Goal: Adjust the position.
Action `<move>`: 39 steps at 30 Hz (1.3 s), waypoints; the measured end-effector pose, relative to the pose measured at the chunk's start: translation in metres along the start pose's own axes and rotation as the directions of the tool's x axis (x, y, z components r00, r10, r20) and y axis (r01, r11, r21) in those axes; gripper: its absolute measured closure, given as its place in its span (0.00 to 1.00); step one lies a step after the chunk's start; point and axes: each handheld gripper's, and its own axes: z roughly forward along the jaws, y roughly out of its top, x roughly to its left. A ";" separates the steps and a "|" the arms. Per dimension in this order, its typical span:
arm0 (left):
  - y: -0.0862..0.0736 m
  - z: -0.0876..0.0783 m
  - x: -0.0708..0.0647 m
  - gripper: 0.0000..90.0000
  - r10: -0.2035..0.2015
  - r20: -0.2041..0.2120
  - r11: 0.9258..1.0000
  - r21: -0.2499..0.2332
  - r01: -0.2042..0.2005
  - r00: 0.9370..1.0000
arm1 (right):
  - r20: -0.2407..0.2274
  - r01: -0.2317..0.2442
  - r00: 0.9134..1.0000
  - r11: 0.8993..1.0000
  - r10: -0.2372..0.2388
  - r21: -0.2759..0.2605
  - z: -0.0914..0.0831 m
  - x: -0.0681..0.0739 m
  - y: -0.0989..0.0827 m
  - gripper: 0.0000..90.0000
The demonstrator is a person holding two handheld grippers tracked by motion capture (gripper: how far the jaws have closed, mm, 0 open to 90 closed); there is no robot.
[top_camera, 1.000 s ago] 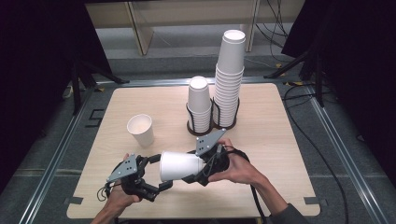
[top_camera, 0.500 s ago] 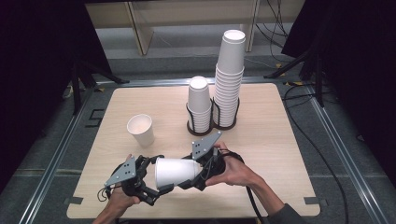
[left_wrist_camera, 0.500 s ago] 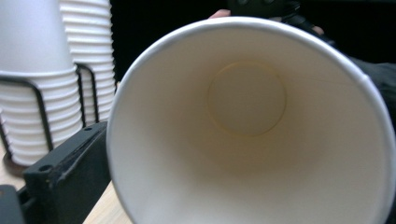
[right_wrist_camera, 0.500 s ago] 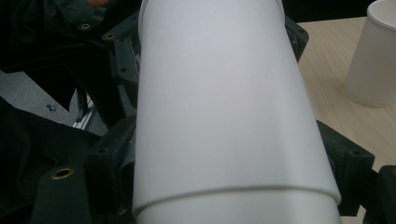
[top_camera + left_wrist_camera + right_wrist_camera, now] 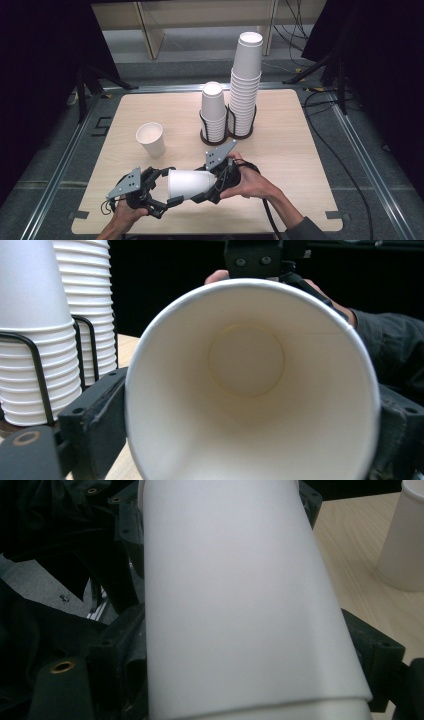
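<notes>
High view: at the counter's [image 5: 280, 150] six o'clock edge, the paper cup [image 5: 189, 183] lies sideways between the left claw [image 5: 157, 187] and right claw [image 5: 210, 187]. The left jaws have just been closing on its rim end, likely a handover.

Left gripper view: jaws flank the cup's [image 5: 250, 385] mouth.

Right gripper view: the right jaws clasp its [image 5: 240, 605] wall.

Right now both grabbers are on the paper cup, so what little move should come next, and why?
Probably the right gripper should let go. The paper cup lies sideways between both grippers above the table. The left gripper has just been closing its jaws around the cup's open end, and they now sit against its sides. Once that grip looks firm, the cup needs one holder.
</notes>
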 end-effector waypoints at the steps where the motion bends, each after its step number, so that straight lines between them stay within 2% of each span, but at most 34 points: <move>1: 0.000 0.000 0.000 0.11 0.012 0.001 1.000 0.017 -0.012 1.000 | 0.003 -0.002 1.000 1.000 0.002 0.012 0.001 0.000 0.000 0.22; 2: 0.000 0.001 -0.001 0.11 0.018 0.001 0.999 0.027 -0.018 1.000 | 0.005 -0.002 1.000 1.000 0.002 0.028 0.001 0.001 -0.001 0.22; 3: 0.000 0.002 -0.001 0.11 0.019 0.003 0.999 0.031 -0.019 1.000 | 0.008 -0.033 0.999 0.999 0.032 0.040 0.001 0.003 -0.001 0.22; 4: 0.000 0.003 -0.002 0.12 0.022 0.002 0.999 0.044 -0.022 1.000 | 0.004 -0.009 1.000 0.999 0.009 0.050 0.002 0.002 -0.001 0.21; 7: -0.001 0.004 -0.001 0.12 0.039 -0.009 0.996 0.082 -0.038 0.999 | 0.032 -0.004 0.999 0.997 0.001 0.082 0.001 0.001 -0.002 0.18; 9: -0.002 0.005 -0.001 0.12 0.047 -0.021 0.993 0.106 -0.045 0.999 | 0.066 0.006 0.998 0.995 -0.013 0.101 -0.004 0.001 -0.001 0.18; 10: -0.002 0.004 -0.001 0.12 0.058 -0.027 0.990 0.134 -0.054 0.998 | 0.089 0.009 0.996 0.992 -0.020 0.129 -0.006 0.003 -0.001 0.18; 11: -0.003 0.006 -0.001 0.12 0.064 -0.025 0.989 0.136 -0.060 0.998 | 0.107 0.031 0.993 0.988 -0.047 0.148 -0.008 0.004 0.000 0.18; 12: -0.002 0.006 -0.002 0.12 0.083 -0.037 0.981 0.176 -0.075 0.996 | 0.130 0.008 0.991 0.984 -0.032 0.179 -0.009 0.008 0.001 0.18; 13: -0.003 0.008 -0.002 0.12 0.095 -0.038 0.978 0.189 -0.086 0.995 | 0.138 0.045 0.988 0.977 -0.074 0.206 -0.009 0.008 0.003 0.18; 14: -0.003 0.008 -0.003 0.12 0.112 -0.046 0.969 0.224 -0.099 0.993 | 0.157 0.068 0.981 0.965 -0.110 0.253 -0.007 0.013 0.005 0.18; 15: -0.003 0.010 -0.004 0.12 0.120 -0.048 0.965 0.239 -0.105 0.992 | 0.157 0.068 0.981 0.965 -0.110 0.253 -0.007 0.013 0.005 0.18; 16: -0.004 0.012 -0.005 0.12 0.128 -0.052 0.959 0.260 -0.110 0.990 | 0.154 0.079 0.980 0.958 -0.125 0.274 -0.005 0.014 0.006 0.18; 17: -0.005 0.013 -0.006 0.12 0.127 -0.055 0.958 0.264 -0.109 0.990 | 0.149 0.097 0.978 0.953 -0.144 0.288 -0.001 0.016 0.007 0.19; 19: -0.005 0.015 -0.007 0.12 0.141 -0.054 0.948 0.297 -0.119 0.989 | 0.147 0.111 0.976 0.945 -0.163 0.308 0.004 0.017 0.007 0.19; 22: -0.003 0.016 -0.010 0.12 0.159 -0.051 0.936 0.327 -0.134 0.986 | 0.145 0.116 0.974 0.931 -0.175 0.347 0.012 0.018 0.007 0.19; 23: -0.003 0.017 -0.010 0.12 0.171 -0.050 0.929 0.340 -0.144 0.984 | 0.150 0.110 0.973 0.928 -0.173 0.356 0.015 0.018 0.006 0.19; 24: -0.003 0.018 -0.011 0.12 0.171 -0.047 0.929 0.341 -0.145 0.984 | 0.150 0.126 0.970 0.922 -0.192 0.366 0.017 0.017 0.006 0.19; 25: -0.002 0.017 -0.012 0.12 0.181 -0.047 0.920 0.360 -0.153 0.982 | 0.148 0.111 0.973 0.922 -0.176 0.371 0.019 0.018 0.005 0.20; 26: -0.002 0.018 -0.013 0.12 0.181 -0.048 0.920 0.361 -0.151 0.982 | 0.147 0.129 0.970 0.920 -0.195 0.370 0.021 0.017 0.005 0.20; 27: -0.002 0.018 -0.014 0.12 0.178 -0.043 0.917 0.368 -0.150 0.983 | 0.143 0.131 0.970 0.919 -0.196 0.373 0.023 0.017 0.005 0.20; 28: -0.001 0.019 -0.015 0.12 0.185 -0.043 0.916 0.370 -0.156 0.982 | 0.136 0.116 0.974 0.919 -0.179 0.376 0.026 0.018 0.004 0.20; 30: 0.000 0.020 -0.017 0.12 0.192 -0.038 0.910 0.381 -0.163 0.981 | 0.137 0.140 0.969 0.914 -0.205 0.380 0.030 0.018 0.004 0.20; 31: -0.001 0.021 -0.018 0.12 0.190 -0.037 0.912 0.376 -0.163 0.981 | 0.129 0.127 0.974 0.915 -0.189 0.383 0.031 0.019 0.003 0.20; 32: 0.000 0.021 -0.018 0.12 0.198 -0.036 0.904 0.393 -0.169 0.979 | 0.129 0.148 0.969 0.912 -0.211 0.381 0.033 0.018 0.004 0.20; 33: 0.001 0.021 -0.018 0.12 0.203 -0.033 0.903 0.394 -0.174 0.979 | 0.125 0.150 0.970 0.913 -0.211 0.379 0.034 0.018 0.003 0.20; 34: 0.000 0.022 -0.018 0.12 0.192 -0.027 0.909 0.382 -0.168 0.981 | 0.122 0.132 0.974 0.915 -0.191 0.380 0.036 0.019 0.002 0.20; 35: 0.000 0.022 -0.019 0.12 0.197 -0.029 0.904 0.391 -0.170 0.980 | 0.117 0.152 0.970 0.911 -0.211 0.384 0.037 0.018 0.002 0.20; 36: 0.001 0.022 -0.019 0.12 0.200 -0.028 0.903 0.392 -0.173 0.979 | 0.115 0.133 0.975 0.914 -0.190 0.384 0.039 0.019 0.001 0.21; 37: 0.001 0.022 -0.020 0.11 0.198 -0.026 0.904 0.391 -0.172 0.980 | 0.109 0.163 0.970 0.910 -0.219 0.382 0.041 0.018 0.001 0.21; 38: 0.000 0.022 -0.020 0.11 0.199 -0.026 0.905 0.388 -0.174 0.980 | 0.109 0.163 0.970 0.910 -0.219 0.382 0.041 0.018 0.001 0.21; 39: 0.000 0.022 -0.019 0.11 0.201 -0.022 0.904 0.388 -0.177 0.979 | 0.109 0.146 0.973 0.911 -0.202 0.386 0.042 0.019 0.000 0.22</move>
